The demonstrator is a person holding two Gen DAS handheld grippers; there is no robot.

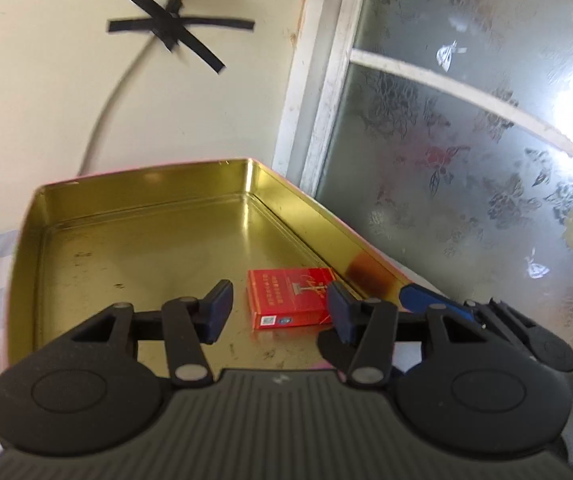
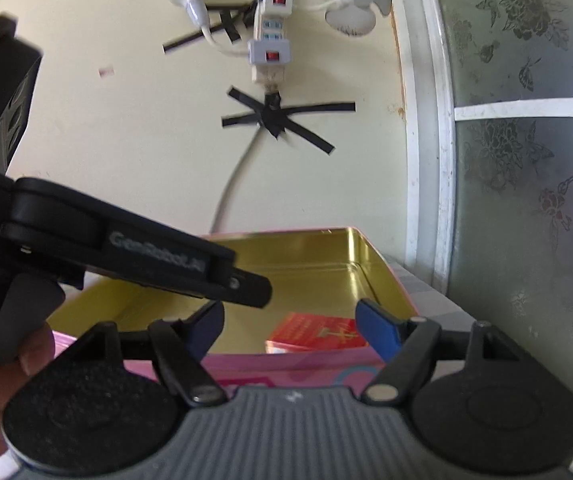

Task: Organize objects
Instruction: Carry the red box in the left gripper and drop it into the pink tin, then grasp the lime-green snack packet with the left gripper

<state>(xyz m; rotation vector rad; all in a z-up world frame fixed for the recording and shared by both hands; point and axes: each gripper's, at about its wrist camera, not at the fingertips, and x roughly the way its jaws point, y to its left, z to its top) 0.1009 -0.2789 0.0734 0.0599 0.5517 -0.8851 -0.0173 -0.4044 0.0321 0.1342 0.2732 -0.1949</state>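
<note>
A red cigarette pack point(image 1: 289, 298) lies flat inside a shallow gold-lined tin box point(image 1: 142, 236) with pink outer walls, near the box's right wall. My left gripper point(image 1: 280, 306) is open and empty above the box, its jaws on either side of the pack without touching it. My right gripper point(image 2: 290, 326) is open and empty, just outside the pink front wall of the box point(image 2: 286, 368). The pack point(image 2: 318, 332) shows over that wall. One blue fingertip point(image 1: 430, 300) of the right gripper shows at the box's right rim. The left gripper's body point(image 2: 126, 256) crosses the right wrist view.
The box sits against a cream wall point(image 1: 46, 100) with black tape crosses and a white cable. A power strip point(image 2: 270, 36) and a small white fan point(image 2: 360, 0) hang on the wall. A frosted patterned window point(image 1: 486, 140) stands at the right.
</note>
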